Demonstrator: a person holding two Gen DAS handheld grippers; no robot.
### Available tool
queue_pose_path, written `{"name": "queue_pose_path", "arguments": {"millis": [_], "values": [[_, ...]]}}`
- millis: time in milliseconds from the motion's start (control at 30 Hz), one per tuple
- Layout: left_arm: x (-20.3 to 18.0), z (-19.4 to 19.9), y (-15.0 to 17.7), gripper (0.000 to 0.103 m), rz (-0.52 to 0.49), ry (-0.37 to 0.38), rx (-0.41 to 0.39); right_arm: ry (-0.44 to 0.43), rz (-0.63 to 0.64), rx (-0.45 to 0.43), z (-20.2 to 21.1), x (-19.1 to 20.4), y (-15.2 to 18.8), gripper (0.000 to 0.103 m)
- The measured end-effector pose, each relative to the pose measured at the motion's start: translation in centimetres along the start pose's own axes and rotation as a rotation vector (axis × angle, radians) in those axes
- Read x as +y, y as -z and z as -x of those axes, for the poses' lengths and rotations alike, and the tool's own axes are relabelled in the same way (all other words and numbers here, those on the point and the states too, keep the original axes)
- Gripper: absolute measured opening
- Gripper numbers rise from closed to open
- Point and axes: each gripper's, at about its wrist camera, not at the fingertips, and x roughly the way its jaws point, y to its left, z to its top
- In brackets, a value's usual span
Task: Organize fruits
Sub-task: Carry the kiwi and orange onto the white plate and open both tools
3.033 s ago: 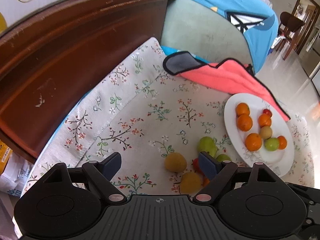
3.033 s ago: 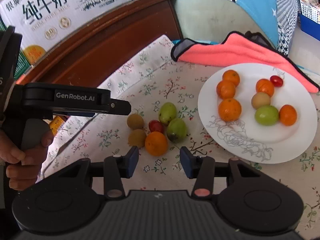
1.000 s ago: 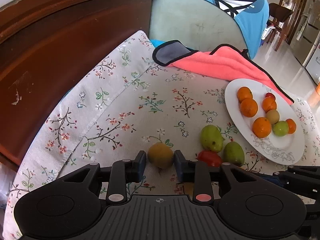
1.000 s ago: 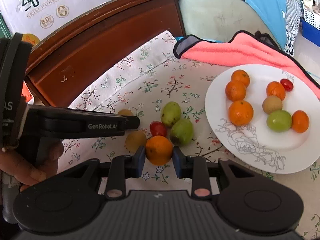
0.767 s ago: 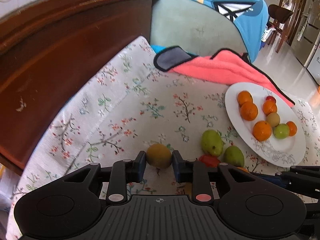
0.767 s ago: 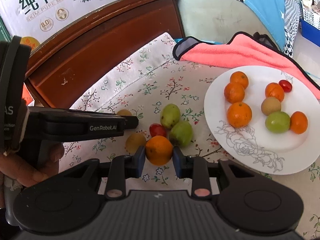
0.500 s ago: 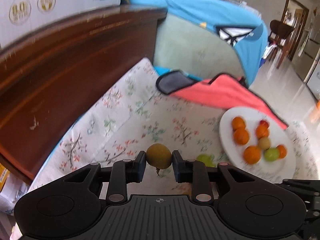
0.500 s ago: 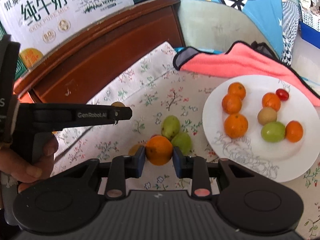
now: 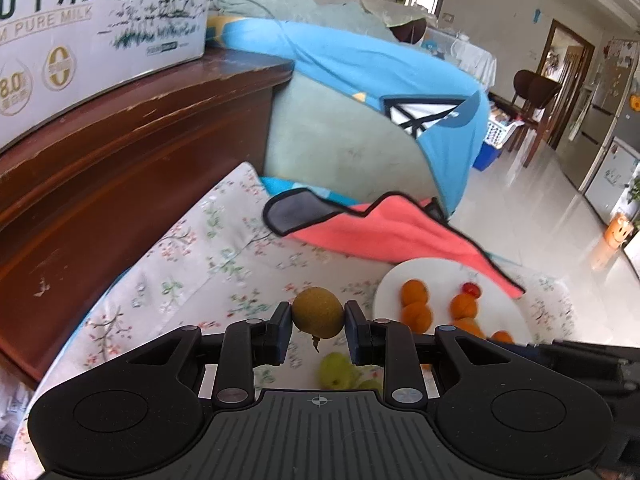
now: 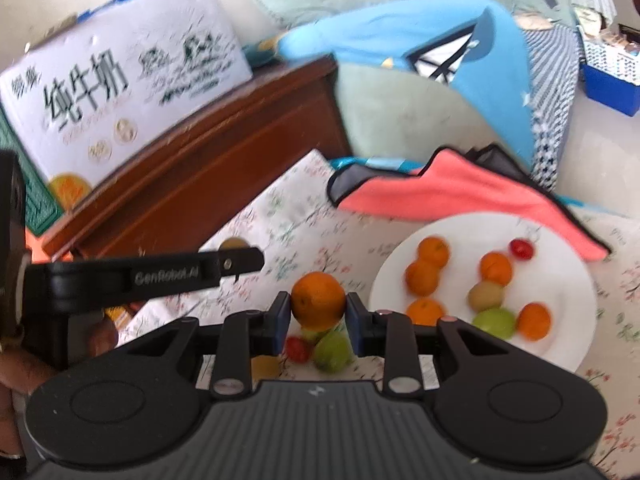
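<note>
My left gripper [image 9: 317, 319] is shut on a brown-green kiwi [image 9: 317, 311], held up above the floral cloth [image 9: 208, 248]. My right gripper [image 10: 318, 311] is shut on an orange [image 10: 318, 300], also lifted off the cloth. From the right wrist view the left gripper's side [image 10: 160, 276] shows at the left, with the kiwi [image 10: 234, 243] peeking above it. A white plate [image 10: 568, 280] to the right holds several oranges, a kiwi, a green fruit and a cherry tomato [image 10: 521, 249]. Under the right gripper lie a green fruit [image 10: 331, 353], a red tomato [image 10: 298, 349] and a yellowish fruit [image 10: 265, 366].
A coral-pink towel [image 10: 452, 192] lies behind the plate. A dark wooden cabinet [image 9: 120, 152] runs along the left, with a white milk carton box [image 10: 120, 76] on top. A blue and green cushion [image 9: 360, 100] stands at the back. A person's hand [image 10: 12, 376] grips the left tool.
Both grippers have risen off the cloth with their fruit, the kiwi in the left and the orange in the right. The remaining fruits now sit lower in both views.
</note>
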Motion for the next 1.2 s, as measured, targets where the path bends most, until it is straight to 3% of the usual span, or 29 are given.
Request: {"name": "queue_pose_path", "arguments": {"millis": [533, 1000, 1200], "values": [[-5.5, -0.9, -0.9, 0.025, -0.035, 0.101, -0.038, 0.08, -0.099, -0.117, 4.1, -6.1, -3.0, 0.03], [-9.1, -3.8, -0.3, 0.026, -0.045, 0.146, 0.013, 0.155, -0.21, -0.107, 3.8, -11.2, -2.8, 0.03], [-9.9, -5.7, 0.3, 0.026, -0.052, 0.141, 0.043, 0.156, -0.253, -0.058, 2.1, -12.8, -2.0, 0.03]]}}
